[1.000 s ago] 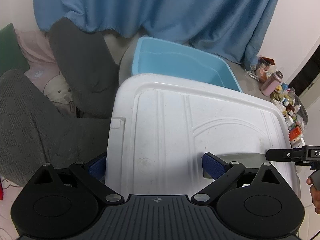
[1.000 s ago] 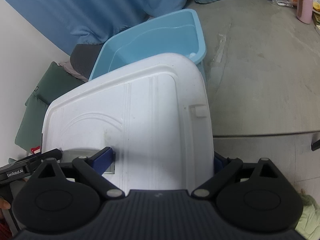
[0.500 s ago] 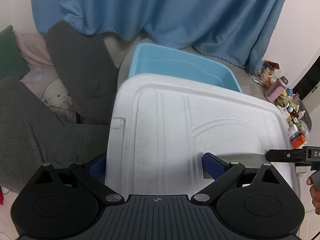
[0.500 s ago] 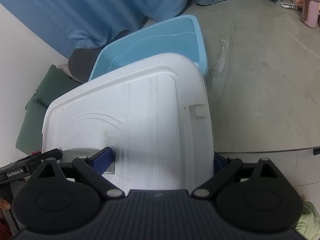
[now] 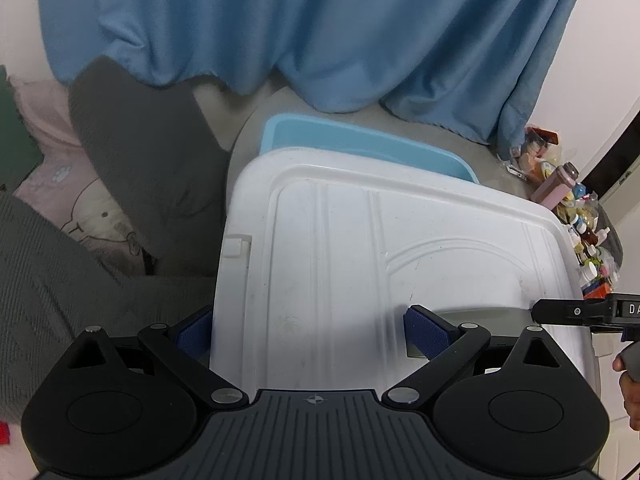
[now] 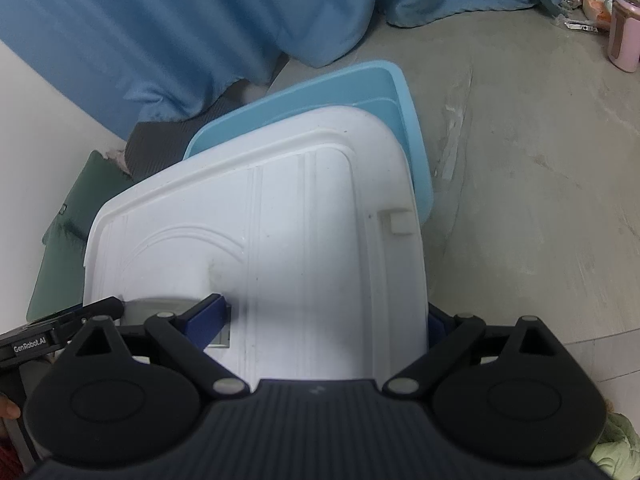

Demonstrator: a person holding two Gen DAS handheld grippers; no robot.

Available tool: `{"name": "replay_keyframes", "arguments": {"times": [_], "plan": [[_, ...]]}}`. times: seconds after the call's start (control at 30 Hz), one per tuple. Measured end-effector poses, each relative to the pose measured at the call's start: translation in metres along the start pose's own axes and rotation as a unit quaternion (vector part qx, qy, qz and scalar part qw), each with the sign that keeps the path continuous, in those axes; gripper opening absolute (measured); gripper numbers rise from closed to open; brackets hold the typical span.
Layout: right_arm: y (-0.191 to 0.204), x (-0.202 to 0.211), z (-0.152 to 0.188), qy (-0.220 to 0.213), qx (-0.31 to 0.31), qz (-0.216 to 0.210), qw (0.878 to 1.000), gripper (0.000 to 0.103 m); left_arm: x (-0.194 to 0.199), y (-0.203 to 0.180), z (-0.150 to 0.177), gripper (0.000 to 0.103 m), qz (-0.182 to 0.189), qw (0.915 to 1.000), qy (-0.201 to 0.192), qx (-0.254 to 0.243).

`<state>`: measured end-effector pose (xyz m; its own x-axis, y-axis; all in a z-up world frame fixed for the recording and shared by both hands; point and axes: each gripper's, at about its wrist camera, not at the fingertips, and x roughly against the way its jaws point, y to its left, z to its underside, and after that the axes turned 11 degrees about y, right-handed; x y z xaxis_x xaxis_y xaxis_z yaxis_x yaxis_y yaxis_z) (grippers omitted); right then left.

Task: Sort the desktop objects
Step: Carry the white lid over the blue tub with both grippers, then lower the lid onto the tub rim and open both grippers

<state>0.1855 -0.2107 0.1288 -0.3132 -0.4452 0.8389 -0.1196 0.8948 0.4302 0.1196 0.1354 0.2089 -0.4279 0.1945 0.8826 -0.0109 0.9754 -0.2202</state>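
A large white plastic lid (image 5: pixel 380 248) is held up between both grippers, above a light-blue bin (image 5: pixel 360 140) whose far rim shows past it. My left gripper (image 5: pixel 308 326) is shut on the lid's left side, one blue pad outside the edge and the other in the grey handle recess. My right gripper (image 6: pixel 324 316) is shut on the right side of the lid (image 6: pixel 280 220) in the same way, over the bin (image 6: pixel 360 88). Each gripper's black finger shows at the edge of the other's view.
The bin stands on a grey stone-like surface (image 6: pixel 520 160). A blue curtain (image 5: pixel 320 40) hangs behind. A pink bottle (image 6: pixel 624 40) and several small bottles (image 5: pixel 588 236) stand at the right. Grey cushions (image 5: pixel 140 160) and a green one (image 6: pixel 68 232) lie to the left.
Both grippers have carried the lid along together. It now covers more of the blue bin, and less of the bin's inside shows.
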Motion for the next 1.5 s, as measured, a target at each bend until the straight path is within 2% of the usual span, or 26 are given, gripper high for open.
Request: {"name": "replay_keyframes", "arguments": {"times": [0.3, 0.93, 1.5], "plan": [[-0.001, -0.007, -0.030, -0.007, -0.011, 0.006, 1.000, 0.096, -0.017, 0.002, -0.040, 0.099, 0.008, 0.9999, 0.001, -0.012], [-0.012, -0.032, -0.129, 0.007, 0.004, 0.001, 1.000, 0.096, -0.062, -0.017, -0.136, 0.099, -0.010, 0.9999, -0.009, 0.000], [-0.017, -0.055, -0.165, 0.021, 0.003, 0.000, 1.000, 0.096, -0.092, -0.008, -0.170, 0.099, -0.019, 0.9997, -0.005, 0.014]]}}
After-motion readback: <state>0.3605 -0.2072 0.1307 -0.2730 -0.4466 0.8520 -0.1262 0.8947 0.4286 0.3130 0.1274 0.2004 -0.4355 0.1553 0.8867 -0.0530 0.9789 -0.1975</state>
